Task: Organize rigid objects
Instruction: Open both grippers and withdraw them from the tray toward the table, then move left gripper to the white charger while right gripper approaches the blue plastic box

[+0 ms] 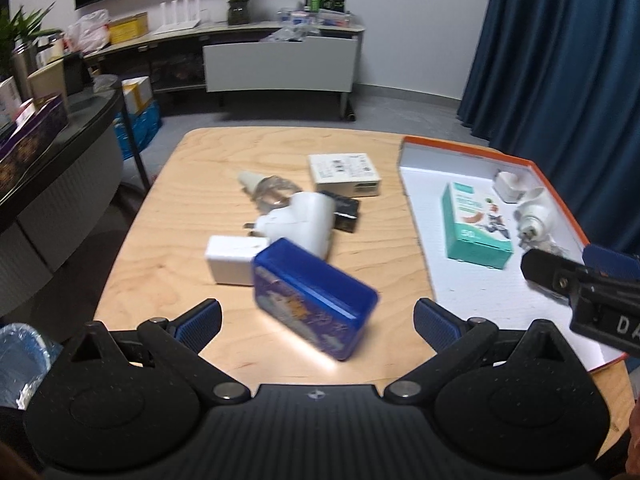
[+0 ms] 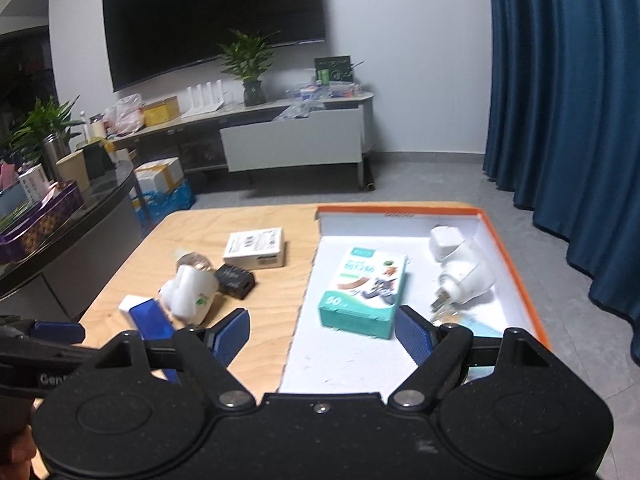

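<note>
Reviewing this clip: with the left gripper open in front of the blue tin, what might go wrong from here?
The blue tin sits tilted and close against the white charger and the plug-in diffuser, so the open left gripper may knock them or get a crooked grip. The right gripper hovers over the orange-rimmed tray, where the two could collide at placement.

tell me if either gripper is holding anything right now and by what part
Nothing is held. The left gripper has its jaws spread wide around the blue tin without touching it; the right gripper is open over the tray.
</note>
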Demonstrator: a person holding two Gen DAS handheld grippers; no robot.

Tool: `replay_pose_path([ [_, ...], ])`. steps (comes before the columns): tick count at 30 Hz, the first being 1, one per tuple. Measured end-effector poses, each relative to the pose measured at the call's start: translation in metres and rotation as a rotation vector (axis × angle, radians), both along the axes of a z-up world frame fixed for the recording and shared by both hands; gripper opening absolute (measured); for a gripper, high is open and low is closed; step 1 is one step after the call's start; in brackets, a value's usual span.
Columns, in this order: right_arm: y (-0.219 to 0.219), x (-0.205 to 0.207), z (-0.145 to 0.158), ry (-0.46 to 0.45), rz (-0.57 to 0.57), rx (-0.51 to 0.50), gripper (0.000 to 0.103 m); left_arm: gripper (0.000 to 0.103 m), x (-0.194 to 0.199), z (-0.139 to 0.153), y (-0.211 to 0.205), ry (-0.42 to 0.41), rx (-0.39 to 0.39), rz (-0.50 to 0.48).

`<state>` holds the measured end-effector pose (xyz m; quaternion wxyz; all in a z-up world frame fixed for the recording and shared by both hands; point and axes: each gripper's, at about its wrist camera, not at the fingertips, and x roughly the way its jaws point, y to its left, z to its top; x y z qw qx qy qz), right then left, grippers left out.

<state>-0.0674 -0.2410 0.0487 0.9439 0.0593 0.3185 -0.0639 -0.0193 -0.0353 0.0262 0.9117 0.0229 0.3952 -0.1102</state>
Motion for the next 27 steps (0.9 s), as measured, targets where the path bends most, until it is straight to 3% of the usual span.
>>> replay_pose_path([
  [13, 0.023, 0.01, -0.011, 0.042, 0.087, 0.039, 0.094, 0.103, 0.009, -0.006, 0.044, 0.027, -0.014, 0.125],
  [27, 0.066, 0.034, -0.027, 0.091, 0.276, 0.032, 0.094, 0.103, 0.018, -0.009, 0.077, 0.041, -0.025, 0.217],
])
